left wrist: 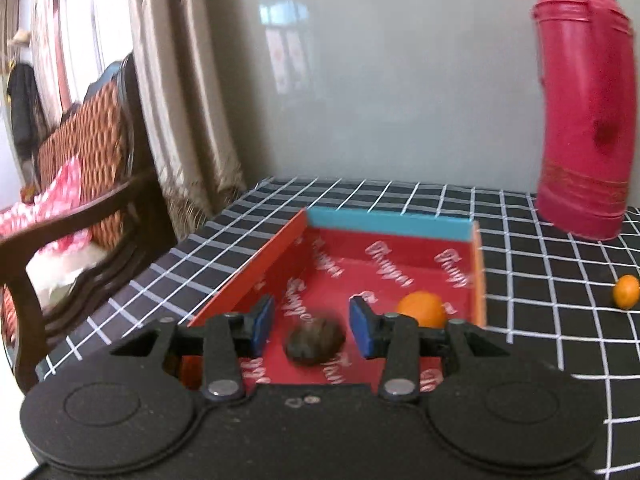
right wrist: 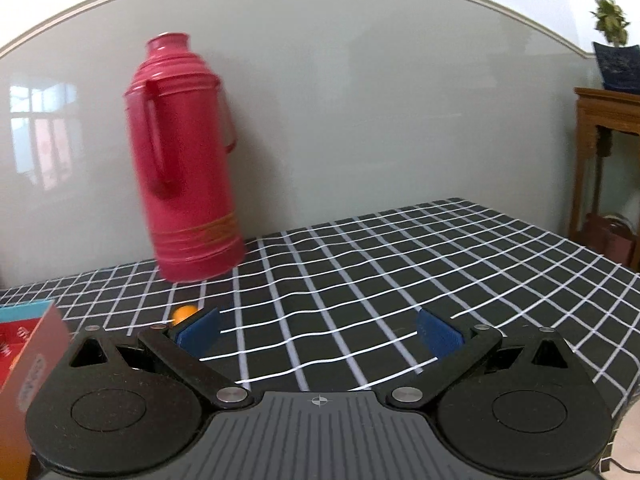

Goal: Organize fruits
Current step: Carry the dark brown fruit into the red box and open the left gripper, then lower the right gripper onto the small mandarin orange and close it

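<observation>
A red box [left wrist: 478,276] with a blue far wall lies open on the checked tablecloth. Inside it are a dark brown round fruit [left wrist: 314,342] and an orange fruit [left wrist: 422,310]. My left gripper [left wrist: 312,326] hangs over the box, open, with the brown fruit blurred below and between its blue pads, not touching them. A second small orange fruit [left wrist: 626,291] lies on the cloth to the right of the box; it also shows in the right wrist view [right wrist: 185,314] just behind the left pad. My right gripper [right wrist: 319,334] is open wide and empty above the cloth.
A tall pink thermos [right wrist: 184,160] stands at the back by the grey wall, also in the left wrist view [left wrist: 584,112]. A wooden chair [left wrist: 80,208] stands off the table's left edge. A wooden stand [right wrist: 608,152] is at the far right. The box corner [right wrist: 34,344] is at the left.
</observation>
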A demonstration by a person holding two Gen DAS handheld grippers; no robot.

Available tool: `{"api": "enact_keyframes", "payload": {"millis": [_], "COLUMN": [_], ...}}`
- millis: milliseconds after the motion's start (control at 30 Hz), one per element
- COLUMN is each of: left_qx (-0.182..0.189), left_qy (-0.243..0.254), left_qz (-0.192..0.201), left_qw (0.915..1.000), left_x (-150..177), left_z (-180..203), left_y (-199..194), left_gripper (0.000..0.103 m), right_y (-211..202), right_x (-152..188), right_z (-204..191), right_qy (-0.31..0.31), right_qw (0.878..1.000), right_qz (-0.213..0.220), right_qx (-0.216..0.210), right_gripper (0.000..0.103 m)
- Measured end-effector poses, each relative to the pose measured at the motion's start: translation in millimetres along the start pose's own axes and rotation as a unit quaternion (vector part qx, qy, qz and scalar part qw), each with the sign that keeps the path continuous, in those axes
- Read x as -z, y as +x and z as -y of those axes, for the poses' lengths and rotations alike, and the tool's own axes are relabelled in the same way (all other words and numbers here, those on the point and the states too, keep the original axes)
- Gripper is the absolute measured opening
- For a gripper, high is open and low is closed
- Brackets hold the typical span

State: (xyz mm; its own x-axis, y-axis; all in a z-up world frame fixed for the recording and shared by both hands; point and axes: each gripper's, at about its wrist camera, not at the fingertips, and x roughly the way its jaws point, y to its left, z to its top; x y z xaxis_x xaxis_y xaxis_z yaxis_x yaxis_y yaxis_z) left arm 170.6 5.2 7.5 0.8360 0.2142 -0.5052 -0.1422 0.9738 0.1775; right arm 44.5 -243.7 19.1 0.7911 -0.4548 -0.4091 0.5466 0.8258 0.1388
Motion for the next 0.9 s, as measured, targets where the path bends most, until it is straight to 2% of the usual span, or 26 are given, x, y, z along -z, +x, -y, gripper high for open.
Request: {"api": "enact_keyframes", "payload": {"millis": [133, 333, 567, 900], "left_qx": [0.009, 0.017, 0.015, -0.029], "left_qy": [-0.02, -0.03, -0.058, -0.068], "left_qz": [-0.015, -0.014, -0.026, -0.031], "left_qw": [0.9997, 0.9993, 0.9978, 0.9968], "left_x": [0.1, 0.4, 0.8, 8.3], "left_z": [-20.5, -45.0, -69.5, -104.8], "left_y": [0.2, -4.4, -3.1, -7.2], "left_gripper": [0.063, 0.07, 0.07, 0.075], "right_y": [2.5, 13.7, 35.9, 73.7], "right_x": [2.8, 6.5, 10.1, 10.3], "right_z": [-15.5, -34.1, -54.7, -77.8], "right_qy": [-0.013, -0.031, -0.057, -0.088], "right_qw": [1.0, 0.999, 0.997, 0.989], "right_qz": [-0.004, -0.015, -0.04, -0.073], "right_qx": [-0.015, -0.03, -0.044, -0.089], "right_gripper": [0.103, 0.103, 0.103, 0.103]}}
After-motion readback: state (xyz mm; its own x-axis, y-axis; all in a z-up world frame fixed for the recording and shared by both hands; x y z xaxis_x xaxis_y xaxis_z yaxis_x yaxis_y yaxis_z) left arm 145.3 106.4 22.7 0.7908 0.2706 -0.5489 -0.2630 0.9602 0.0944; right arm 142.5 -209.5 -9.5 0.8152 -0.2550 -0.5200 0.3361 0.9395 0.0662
